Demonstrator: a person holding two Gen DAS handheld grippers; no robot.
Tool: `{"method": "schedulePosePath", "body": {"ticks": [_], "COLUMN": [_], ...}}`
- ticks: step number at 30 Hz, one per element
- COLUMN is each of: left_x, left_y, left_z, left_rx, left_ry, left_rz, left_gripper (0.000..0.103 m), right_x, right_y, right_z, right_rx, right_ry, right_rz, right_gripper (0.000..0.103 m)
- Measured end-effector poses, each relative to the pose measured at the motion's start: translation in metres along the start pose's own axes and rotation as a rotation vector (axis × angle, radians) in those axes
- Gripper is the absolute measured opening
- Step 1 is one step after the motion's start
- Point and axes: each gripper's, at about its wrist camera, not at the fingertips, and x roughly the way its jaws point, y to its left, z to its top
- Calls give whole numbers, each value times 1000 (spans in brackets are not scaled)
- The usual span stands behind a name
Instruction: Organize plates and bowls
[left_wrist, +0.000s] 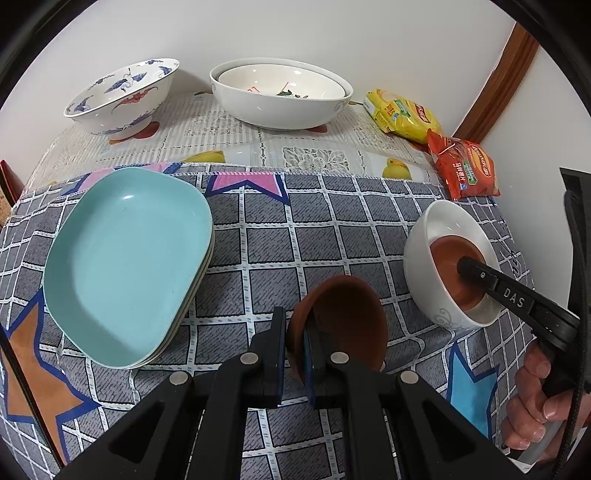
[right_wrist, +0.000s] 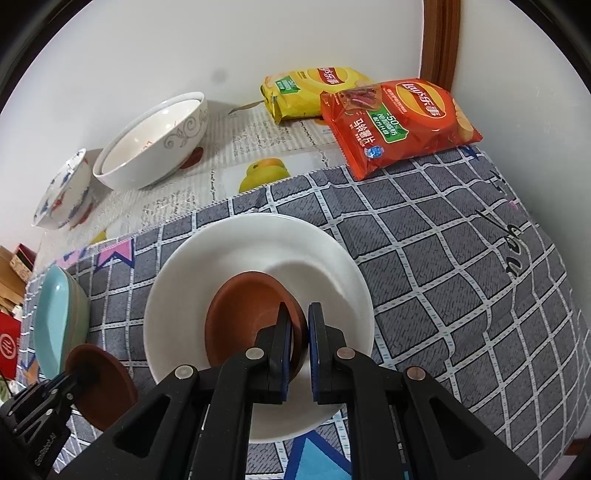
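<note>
brown bowl (left_wrist: 343, 317): left gripper (left_wrist: 295, 343) is clamping its rim, tilted above the cloth
second brown bowl (right_wrist: 251, 321): right gripper (right_wrist: 300, 332) is pinching its rim inside the white bowl (right_wrist: 325, 266)
risk: thin rim grip, could be slipping and chipping

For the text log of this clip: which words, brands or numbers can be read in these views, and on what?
"DAS": white letters on the right gripper, seen from the left wrist view.
"50": on the green band of the red chip bag; its round logo and Chinese print appear upside down, not legible to me.
Yellow chip bag: same style of logo, too distorted to read.
Left gripper: small white print on its body, too blurred.
Newspaper-print table cover: print too small.
</note>
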Motion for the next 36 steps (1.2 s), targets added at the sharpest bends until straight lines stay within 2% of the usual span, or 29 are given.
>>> {"method": "schedulePosePath", "body": {"ticks": [6, 20, 33, 36], "left_x": [0, -5, -12, -13], "left_y": [3, 14, 21, 21], "left_z": [0, 3, 2, 2], "left_rx": [-4, -25, -38, -37], "left_ry": [1, -3, -14, -14], "left_rz": [-1, -13, -16, -15], "left_gripper": [8, 9, 9, 9], "right_x": [6, 18, 20, 19], "right_y": [8, 20, 28, 29], "right_z": [2, 5, 2, 1], "right_rx": [-45, -61, -118, -127], "right_ry": [8, 62, 58, 53], "right_rz": [-65, -108, -196, -202], "right_gripper": [9, 14, 20, 23]}}
